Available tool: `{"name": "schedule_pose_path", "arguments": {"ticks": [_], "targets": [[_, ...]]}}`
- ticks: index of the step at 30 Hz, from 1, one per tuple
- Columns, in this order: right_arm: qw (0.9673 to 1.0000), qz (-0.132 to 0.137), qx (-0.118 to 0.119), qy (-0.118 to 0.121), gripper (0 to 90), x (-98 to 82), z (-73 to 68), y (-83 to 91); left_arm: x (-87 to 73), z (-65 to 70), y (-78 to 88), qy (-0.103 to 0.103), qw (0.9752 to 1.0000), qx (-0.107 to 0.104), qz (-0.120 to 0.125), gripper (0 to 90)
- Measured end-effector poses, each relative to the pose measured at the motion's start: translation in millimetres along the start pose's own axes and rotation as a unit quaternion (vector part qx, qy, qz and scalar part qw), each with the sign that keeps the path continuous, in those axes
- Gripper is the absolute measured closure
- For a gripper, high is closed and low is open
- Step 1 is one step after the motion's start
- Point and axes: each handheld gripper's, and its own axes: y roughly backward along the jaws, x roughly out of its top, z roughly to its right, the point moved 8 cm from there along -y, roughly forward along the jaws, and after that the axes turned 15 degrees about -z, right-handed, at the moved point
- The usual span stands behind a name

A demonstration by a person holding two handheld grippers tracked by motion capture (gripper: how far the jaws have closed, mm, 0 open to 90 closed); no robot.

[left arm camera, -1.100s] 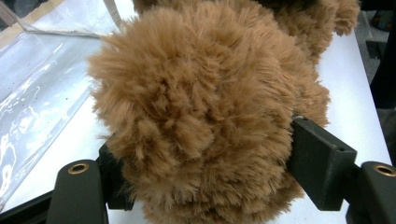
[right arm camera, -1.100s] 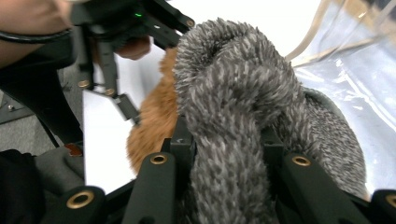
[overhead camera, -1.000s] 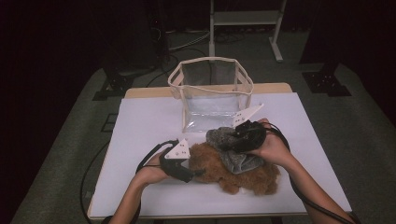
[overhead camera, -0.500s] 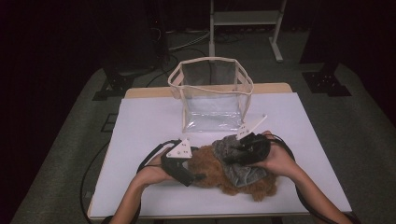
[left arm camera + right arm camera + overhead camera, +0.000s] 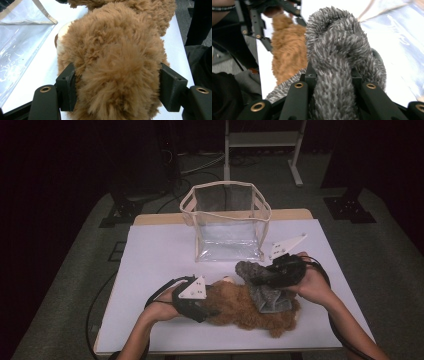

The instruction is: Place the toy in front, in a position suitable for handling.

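Brown plush toy (image 5: 245, 307): long, shaggy synthetic pile, matt, soft and tufted; a paler, short-napped patch at one end in the left gripper view.

Grey garment (image 5: 262, 287): fuzzy knitted cloth, mottled light and dark fibres, matt, twisted into a thick roll in the right gripper view.

Clear bag (image 5: 227, 227): transparent glossy plastic film, creased and reflective, edged with beige woven binding tape.

Tabletop (image 5: 155, 265): smooth, matt white covering; a light wooden edge shows at the far side.

Left hand-held gripper (image 5: 117, 90): matt black moulded plastic jaws, faintly ridged, with brass-coloured metal eyelets; pale flat plate on top.

Right hand-held gripper (image 5: 332, 82): same matt black plastic, brass-coloured eyelets.
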Motion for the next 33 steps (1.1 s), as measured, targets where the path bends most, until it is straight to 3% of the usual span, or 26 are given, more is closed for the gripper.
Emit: {"name": "schedule_pose_path", "arguments": {"ticks": [4, 7, 12, 14, 17, 20, 23, 26, 30, 33], "targets": [[0.9994, 0.004, -0.016, -0.030, 69.3, -23.0, 17.1, 11.2, -0.3, -0.3, 0.2, 0.000, 1.0000, 0.000, 0.001, 29.6], [0.9979, -0.007, -0.029, -0.058, 69.2, -46.3, 30.3, 15.9, -0.2, -0.3, 0.6, 0.000, 1.0000, 0.000, 0.000, 29.3], [0.9949, 0.009, -0.021, -0.098, 69.1, -71.7, 42.6, 26.9, 3.1, -3.2, 0.7, 0.010, 0.9999, -0.001, 0.009, 29.9], [0.9955, 0.018, -0.022, -0.091, 68.9, -69.2, 36.3, 32.1, 3.4, -3.9, -0.1, 0.011, 0.9999, -0.002, 0.010, 30.0], [0.9979, 0.038, -0.019, -0.048, 68.6, -49.1, 13.2, 40.9, 3.9, -4.9, -0.6, 0.018, 0.9998, -0.003, 0.012, 29.7], [0.9992, 0.037, -0.014, -0.008, 67.1, -27.5, -6.7, 39.7, 5.2, -6.9, -0.8, 0.020, 0.9997, 0.000, 0.014, 28.9], [0.9993, 0.032, 0.001, 0.021, 66.8, -4.2, -22.4, 29.2, 7.0, -8.3, -1.0, 0.024, 0.9995, -0.001, 0.021, 28.9], [0.9989, 0.029, 0.015, 0.033, 66.7, 14.1, -28.8, 14.9, 8.6, -10.0, -1.4, 0.029, 0.9992, -0.002, 0.027, 29.4], [0.9984, 0.016, 0.027, 0.047, 66.2, 30.8, -33.3, -8.7, 10.2, -11.8, -2.6, 0.033, 0.9990, -0.003, 0.031, 29.8], [0.9981, 0.001, 0.024, 0.056, 65.7, 34.2, -34.2, -24.5, 10.1, -12.2, -3.3, 0.035, 0.9989, -0.003, 0.031, 29.7]]}}
